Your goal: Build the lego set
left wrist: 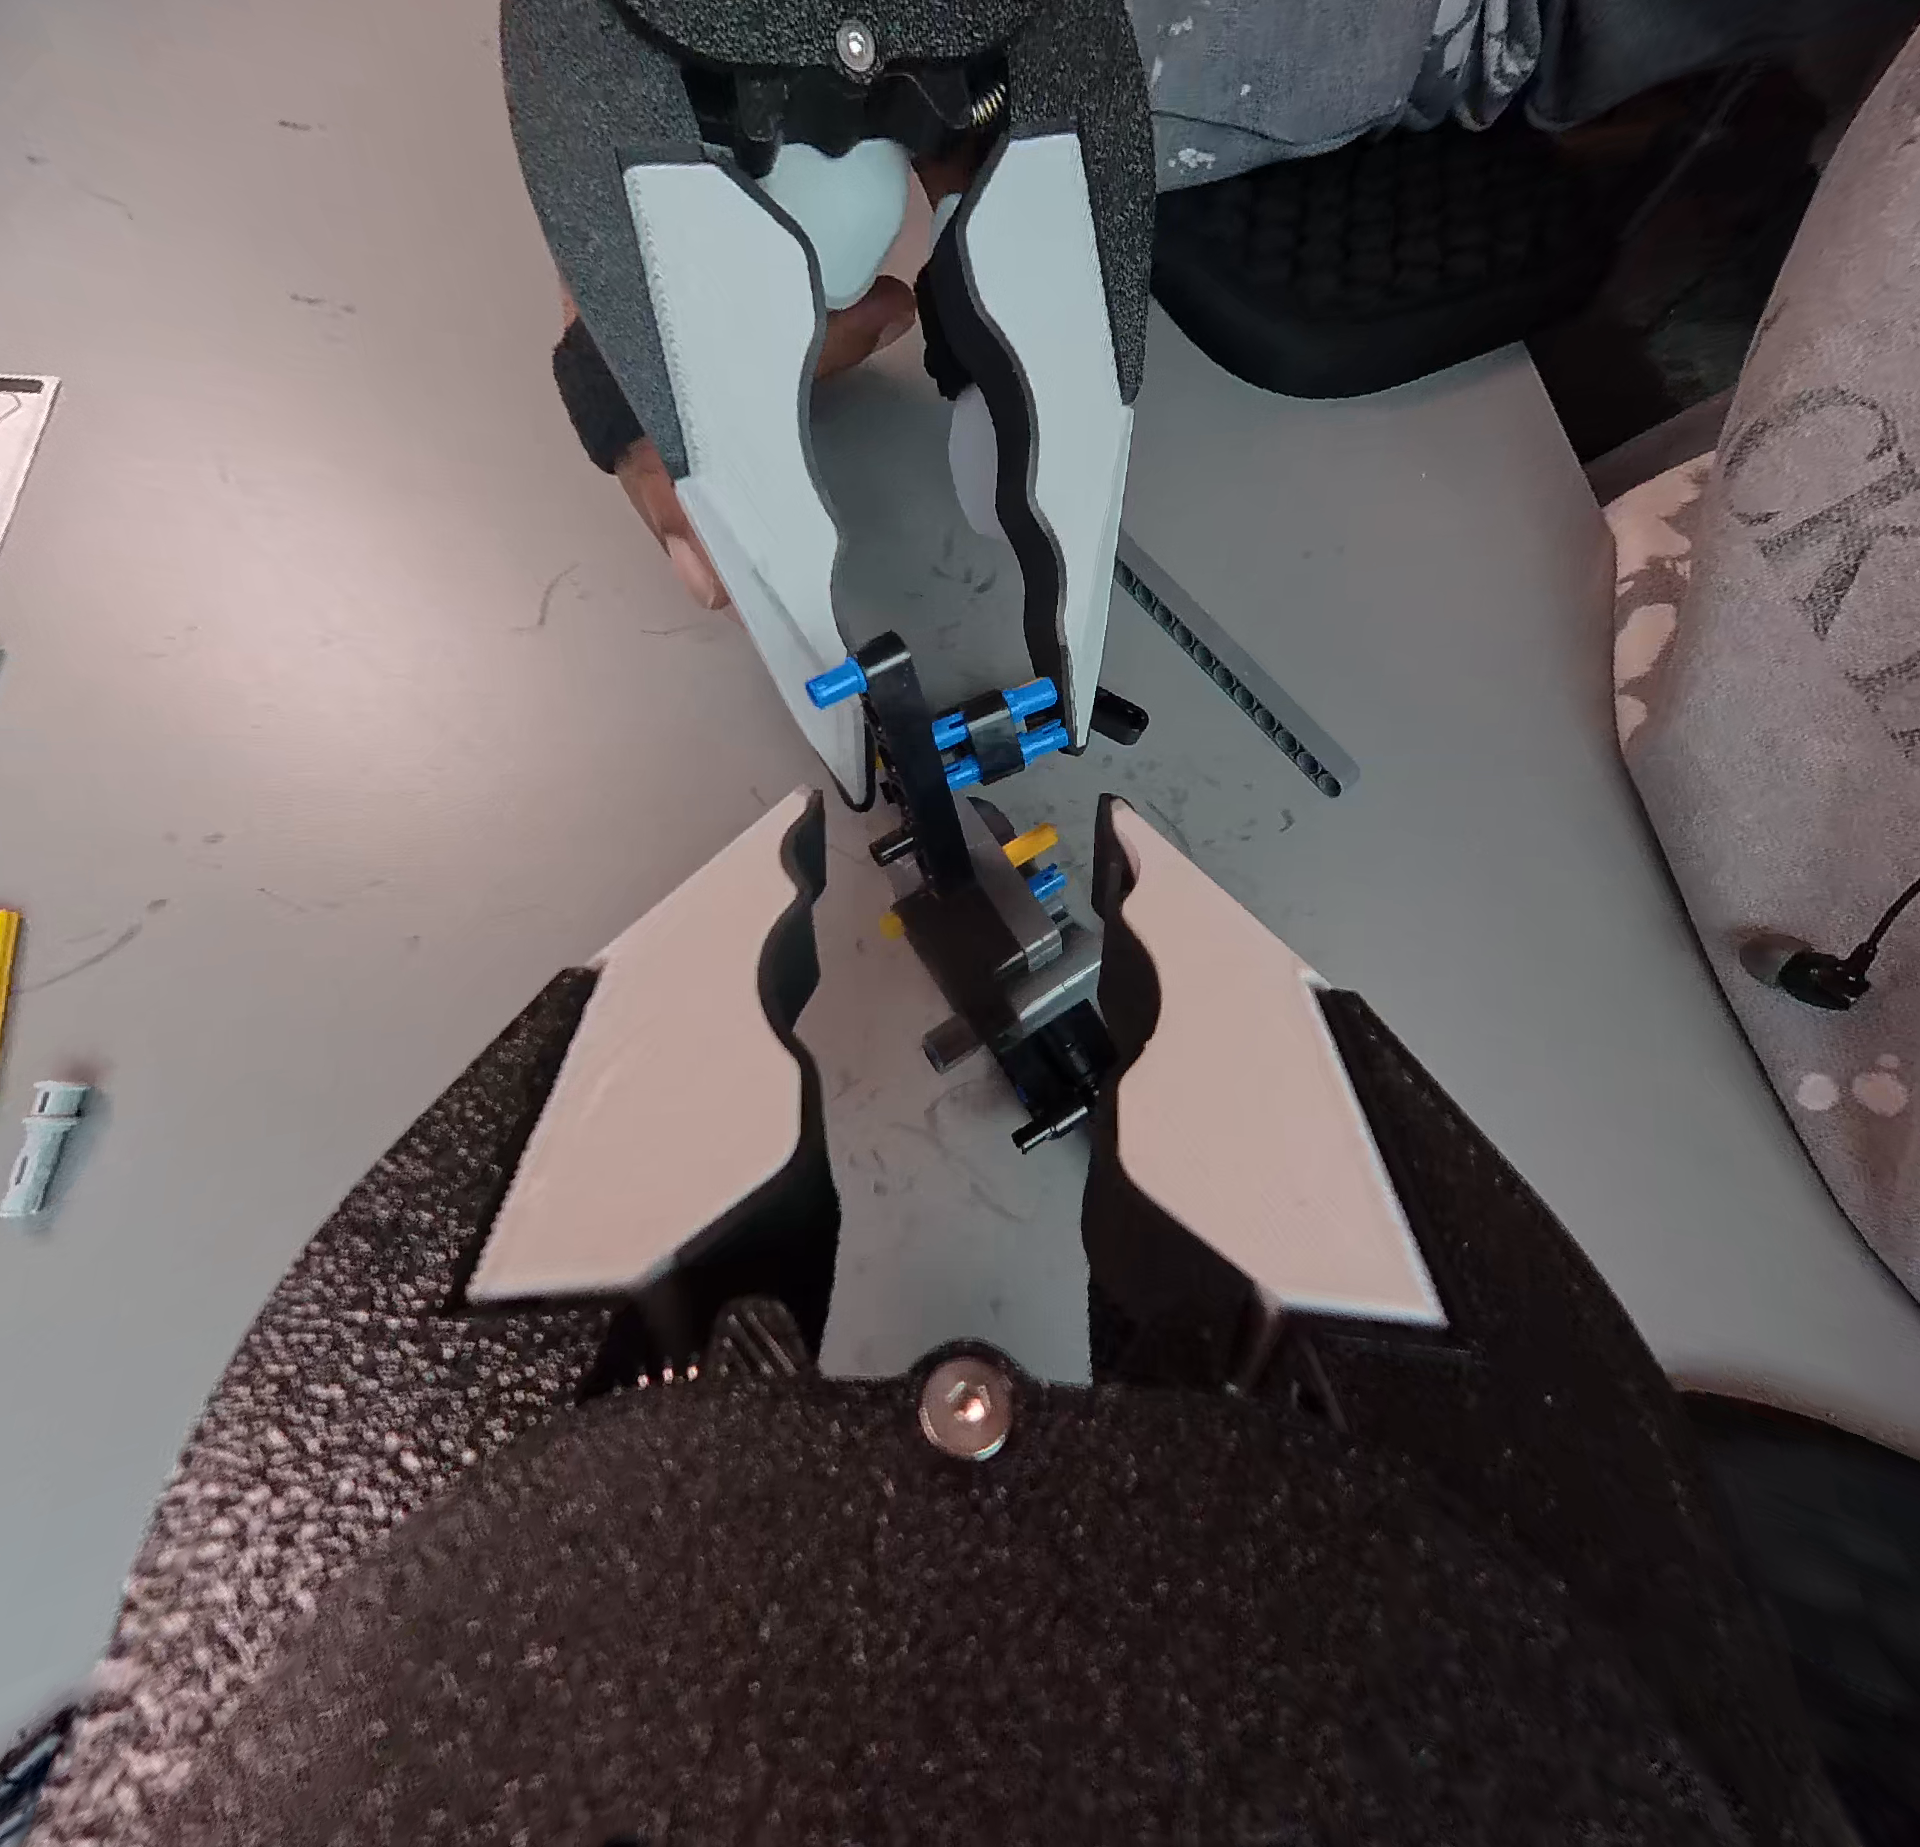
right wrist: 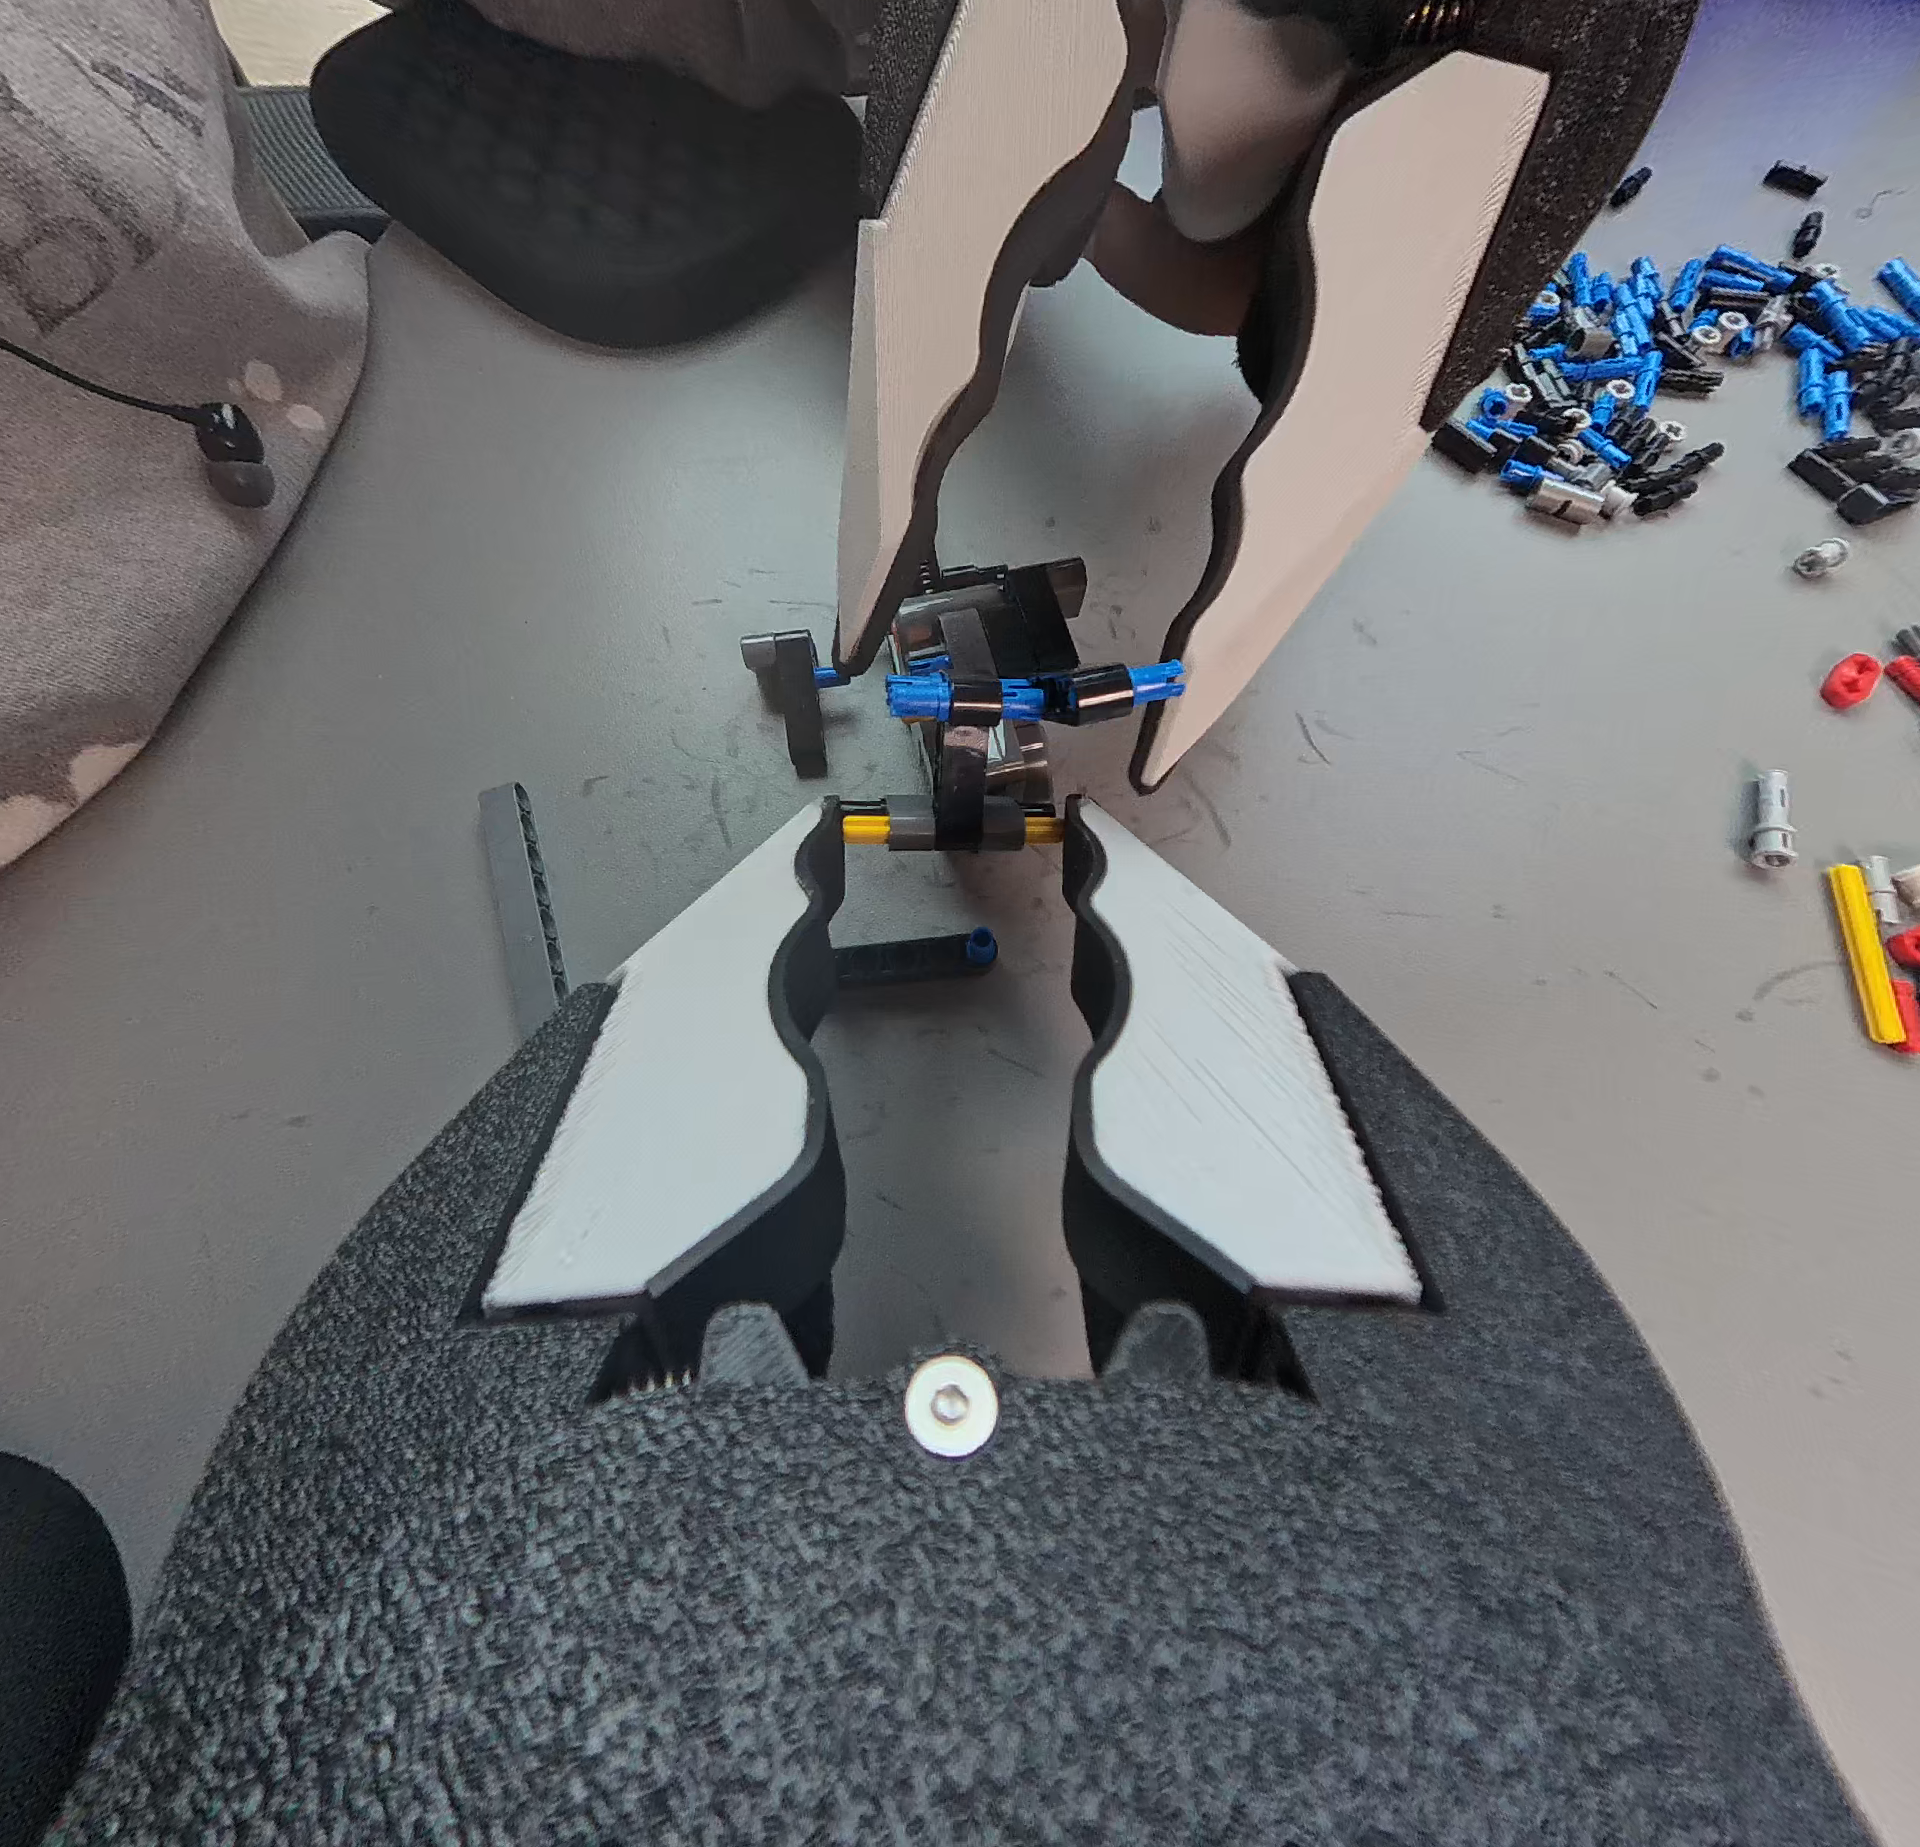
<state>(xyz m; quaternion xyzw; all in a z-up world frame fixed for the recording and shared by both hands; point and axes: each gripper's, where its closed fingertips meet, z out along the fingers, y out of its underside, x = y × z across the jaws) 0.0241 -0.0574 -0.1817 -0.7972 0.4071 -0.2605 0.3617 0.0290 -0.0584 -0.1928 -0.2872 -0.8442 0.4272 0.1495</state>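
Note:
A small lego assembly [left wrist: 997, 945] of black and grey parts lies on the grey table [left wrist: 312, 654] between both grippers. An upright black beam [left wrist: 914, 758] with blue pins [left wrist: 997, 732] rises from it. A yellow axle [right wrist: 868, 829] runs through its base. My left gripper [left wrist: 961, 808] straddles the assembly with table showing at its left finger; the jaws stand open. My right gripper [right wrist: 951, 812] faces it, and both its fingertips meet the ends of the yellow axle. Each gripper also shows from above in the other's view.
A long grey beam [right wrist: 525, 904], a dark L-shaped piece [right wrist: 790, 696] and a short black beam [right wrist: 914, 961] lie near the assembly. A pile of blue and black pins [right wrist: 1714, 374] lies beside red [right wrist: 1855, 677], yellow [right wrist: 1865, 956] and grey [right wrist: 1769, 821] parts. Patterned fabric [left wrist: 1818, 654] borders the table. The grippers are tip to tip, or close to it.

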